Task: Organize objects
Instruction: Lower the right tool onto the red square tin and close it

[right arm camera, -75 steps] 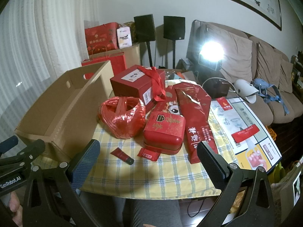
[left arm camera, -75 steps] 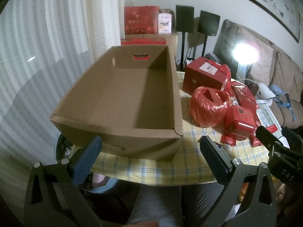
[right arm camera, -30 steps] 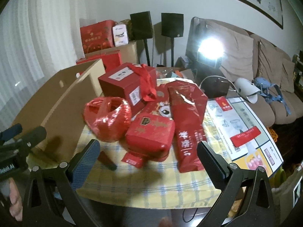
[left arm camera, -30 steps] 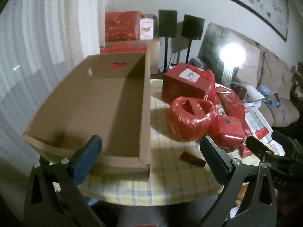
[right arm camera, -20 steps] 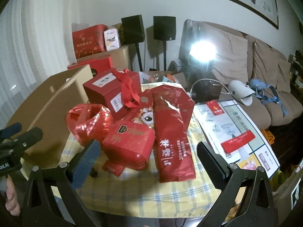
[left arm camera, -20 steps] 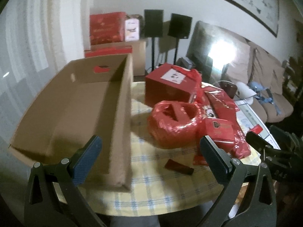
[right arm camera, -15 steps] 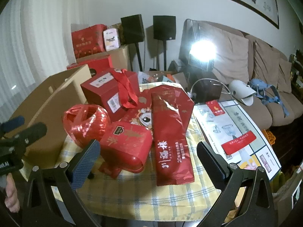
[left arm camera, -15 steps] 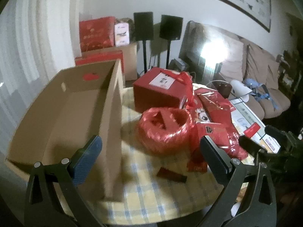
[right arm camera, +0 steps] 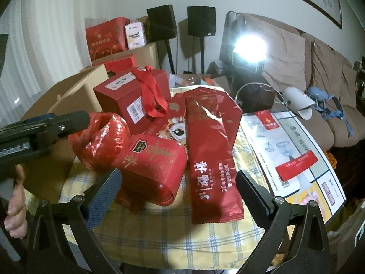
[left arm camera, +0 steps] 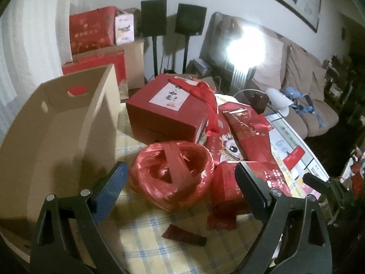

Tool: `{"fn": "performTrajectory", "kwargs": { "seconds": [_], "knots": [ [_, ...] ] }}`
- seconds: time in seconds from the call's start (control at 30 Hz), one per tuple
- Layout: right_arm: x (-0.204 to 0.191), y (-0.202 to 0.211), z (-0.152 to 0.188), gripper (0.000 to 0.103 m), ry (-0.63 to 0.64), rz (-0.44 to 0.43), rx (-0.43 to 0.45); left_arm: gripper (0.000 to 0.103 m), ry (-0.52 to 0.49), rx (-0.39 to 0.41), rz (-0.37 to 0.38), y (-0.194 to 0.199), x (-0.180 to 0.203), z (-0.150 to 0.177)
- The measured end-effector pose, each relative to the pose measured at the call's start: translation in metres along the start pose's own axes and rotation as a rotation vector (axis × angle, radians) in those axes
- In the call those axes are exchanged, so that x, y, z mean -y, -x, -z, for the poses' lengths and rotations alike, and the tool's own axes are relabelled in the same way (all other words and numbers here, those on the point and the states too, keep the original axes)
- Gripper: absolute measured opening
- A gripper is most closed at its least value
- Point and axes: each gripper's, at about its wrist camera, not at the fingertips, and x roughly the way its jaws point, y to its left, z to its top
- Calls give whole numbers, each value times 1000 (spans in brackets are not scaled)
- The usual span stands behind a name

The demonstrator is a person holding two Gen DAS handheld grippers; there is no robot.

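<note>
The red ribbon coil (left arm camera: 172,173) is judged to be the item in hand: it lies on the checked tablecloth (left arm camera: 159,248), near the open side of the cardboard box (left arm camera: 57,137), with its ring opening turned up and toward the left wrist camera. Being a ring, it has no marked long axis; a flat band is seen crossing the hole.

The left gripper (left arm camera: 180,189) is seen with the coil framed between its fingers, pads not touching it; the jaws are closing from wide apart. The step is read as the approach to a first pick, nothing having been placed in the box, whose visible part is empty. The next move is judged to call for further advance until the pads flank the coil's rim, then closure, lift and transfer into the box.

Just right of the coil, touching it or nearly so (blur prevents certainty), a rounded red tin (right arm camera: 150,166) is noted, with a long red pouch (right arm camera: 209,155) beside it and a ribboned red gift box (right arm camera: 134,100) behind. The right gripper (right arm camera: 178,194) is held wide apart and empty, short of the tin.
</note>
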Motion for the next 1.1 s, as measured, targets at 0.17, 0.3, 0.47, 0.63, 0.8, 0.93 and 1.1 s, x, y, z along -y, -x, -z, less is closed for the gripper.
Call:
{"fn": "performTrajectory", "kwargs": {
  "seconds": [0.17, 0.3, 0.47, 0.63, 0.8, 0.93, 1.1],
  "knots": [
    [1, -3, 0, 100, -3, -6, -7, 93, -19, -14, -26, -15, 6, 0],
    [0, -6, 1, 99, -8, -36, -5, 93, -22, -28, -34, -22, 7, 4],
    [-11, -15, 4, 99, 10, -65, -2, 93, -4, -30, -31, -19, 5, 8],
    [-22, -33, 6, 99, -2, -83, -8, 93, 27, -16, -13, -8, 0, 3],
    [-30, -44, 5, 99, -3, -67, 9, 94, 61, 1, -8, 4, -12, -5],
    [-35, -54, 3, 93, -2, -46, 5, 94, 65, 16, -20, 14, -17, -7],
    [-38, -61, 2, 92, 24, -20, 5, 94, 77, 19, -11, 19, -22, -4]
  ]
}}
